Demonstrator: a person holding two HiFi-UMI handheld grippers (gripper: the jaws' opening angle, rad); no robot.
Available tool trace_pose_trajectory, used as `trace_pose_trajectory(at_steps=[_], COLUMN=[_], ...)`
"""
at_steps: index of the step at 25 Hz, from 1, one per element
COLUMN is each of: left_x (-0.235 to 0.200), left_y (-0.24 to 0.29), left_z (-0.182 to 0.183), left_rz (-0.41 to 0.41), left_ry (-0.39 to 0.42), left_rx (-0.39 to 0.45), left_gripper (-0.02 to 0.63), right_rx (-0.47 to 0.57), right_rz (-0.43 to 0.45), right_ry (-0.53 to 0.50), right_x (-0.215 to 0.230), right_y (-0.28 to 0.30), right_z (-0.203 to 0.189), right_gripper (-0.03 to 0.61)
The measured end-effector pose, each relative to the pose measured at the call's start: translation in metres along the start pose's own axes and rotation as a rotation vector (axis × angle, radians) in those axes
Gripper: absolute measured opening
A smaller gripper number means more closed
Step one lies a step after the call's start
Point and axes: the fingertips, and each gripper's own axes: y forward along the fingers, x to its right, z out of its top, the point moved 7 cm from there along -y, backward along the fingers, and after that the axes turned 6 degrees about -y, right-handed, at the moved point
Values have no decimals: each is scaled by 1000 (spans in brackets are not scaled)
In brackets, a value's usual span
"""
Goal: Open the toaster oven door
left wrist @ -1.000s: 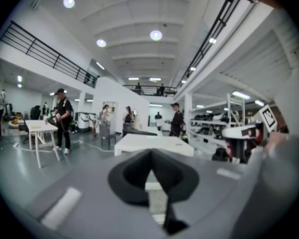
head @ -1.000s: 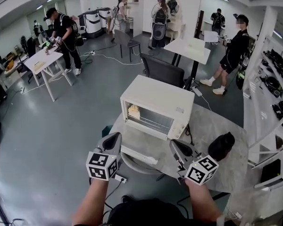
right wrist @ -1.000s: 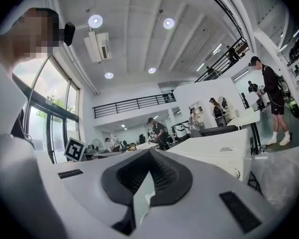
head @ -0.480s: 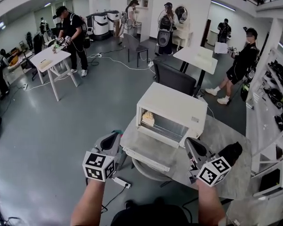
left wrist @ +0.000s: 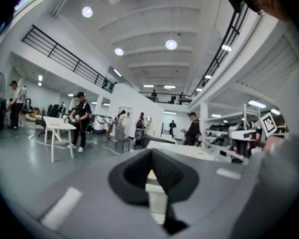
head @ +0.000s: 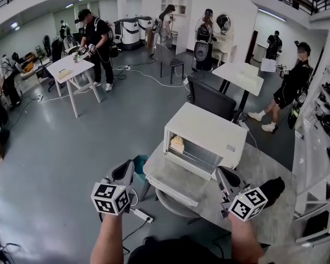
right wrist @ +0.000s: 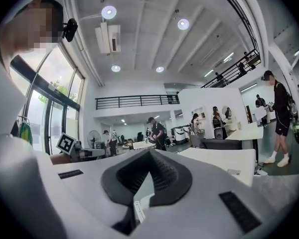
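Open lab hall; worktables (head: 71, 69); equipment shelves (head: 325, 122)

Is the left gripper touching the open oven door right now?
Apart. The head view shows the left gripper off to the left of the oven door, with a visible gap between them.

The toaster oven (head: 206, 133) stands mid-desk with its door (head: 176, 177) lying flat toward the person, covering the front of the desk (head: 264, 164). The mouth is open; inside, a pale piece of food (head: 177, 143) fills the left end, and the rest of the rack is free. The left gripper (head: 127, 168) hangs off the desk's left edge over open floor, with only a power strip (head: 141, 215) below. The right gripper (head: 224, 176) sits between the door's right end and a black object (head: 274, 188). A dark chair (head: 212, 99) blocks the far side.
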Motion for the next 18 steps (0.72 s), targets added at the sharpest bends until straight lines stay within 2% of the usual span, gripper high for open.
trace_pose_trajectory(at_steps=[4,10,18], left_x=[7,29,37], left_y=[8,10,10], left_z=[-15,-8,-4], left_rz=[34,4,3], left_ry=[10,71,74], left_rx=[-46,-47,-25], left_gripper=[5,5,5], right_rx=[-7,12,30], right_rz=[-5,35,51], right_ry=[-32,-34,-6], right_x=[7,-1,5], right_y=[-4,1,-3], right_z=[-2,0,-1], right_gripper=[-9,-9,-9])
